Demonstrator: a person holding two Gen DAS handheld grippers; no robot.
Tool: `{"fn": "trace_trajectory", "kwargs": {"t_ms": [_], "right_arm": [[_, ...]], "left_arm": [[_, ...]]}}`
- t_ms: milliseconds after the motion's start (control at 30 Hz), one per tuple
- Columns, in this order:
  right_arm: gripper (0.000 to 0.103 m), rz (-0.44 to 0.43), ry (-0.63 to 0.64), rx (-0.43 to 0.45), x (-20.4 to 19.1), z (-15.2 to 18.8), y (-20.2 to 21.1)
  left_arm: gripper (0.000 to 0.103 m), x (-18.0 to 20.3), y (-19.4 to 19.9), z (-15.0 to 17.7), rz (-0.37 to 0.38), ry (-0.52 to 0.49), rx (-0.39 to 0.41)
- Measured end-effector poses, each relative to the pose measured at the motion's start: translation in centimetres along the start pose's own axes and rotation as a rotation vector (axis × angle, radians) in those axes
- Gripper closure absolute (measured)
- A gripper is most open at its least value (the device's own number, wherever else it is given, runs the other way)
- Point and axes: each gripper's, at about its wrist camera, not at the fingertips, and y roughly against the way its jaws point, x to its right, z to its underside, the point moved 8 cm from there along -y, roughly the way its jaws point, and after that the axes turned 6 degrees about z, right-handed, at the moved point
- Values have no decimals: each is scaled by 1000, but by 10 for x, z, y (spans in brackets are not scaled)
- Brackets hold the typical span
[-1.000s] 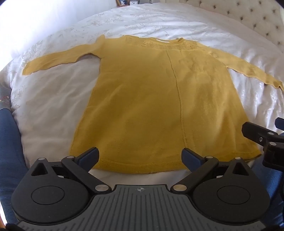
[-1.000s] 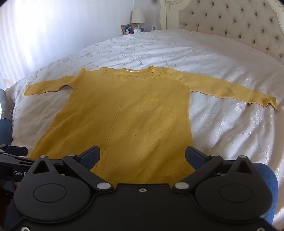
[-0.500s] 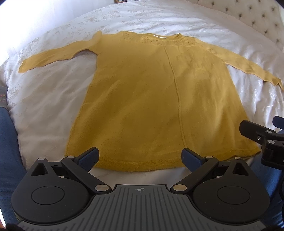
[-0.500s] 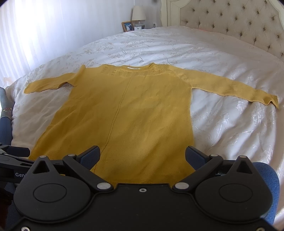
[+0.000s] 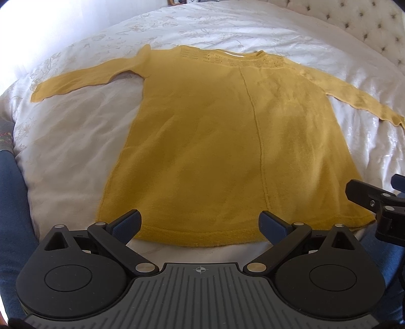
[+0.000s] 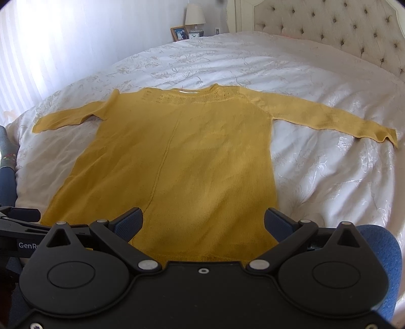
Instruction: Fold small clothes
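Observation:
A small mustard-yellow knit top (image 5: 227, 141) lies flat on the white bed cover, neckline away from me, both long sleeves spread sideways; it also shows in the right wrist view (image 6: 182, 162). My left gripper (image 5: 201, 224) is open and empty, hovering just above the hem (image 5: 202, 239). My right gripper (image 6: 203, 221) is open and empty over the hem's right half. The right gripper also shows at the right edge of the left wrist view (image 5: 379, 205).
The white embroidered bed cover (image 6: 316, 177) spreads all around the top. A tufted headboard (image 6: 341, 27) stands at the back right. A nightstand with a lamp (image 6: 194, 15) and a photo frame (image 6: 179, 33) stands beyond the bed. Blue fabric (image 5: 12, 202) lies at the near left edge.
Both grippers have shifted slightly, so the top sits a little differently in each view. The top itself has not moved. Both grippers stay open.

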Motion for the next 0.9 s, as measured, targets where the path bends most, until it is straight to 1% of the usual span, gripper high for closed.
{"fn": "trace_trajectory", "kwargs": {"t_ms": [333,900], "right_arm": [[1,-10,-4,-13,-1,1,-3],[1,-36,-21,-29,-1,3,-9]], "left_arm": [[2,-9,0,0,-20,21,6],[2,-11,-2,-2,-18,23,10]]}}
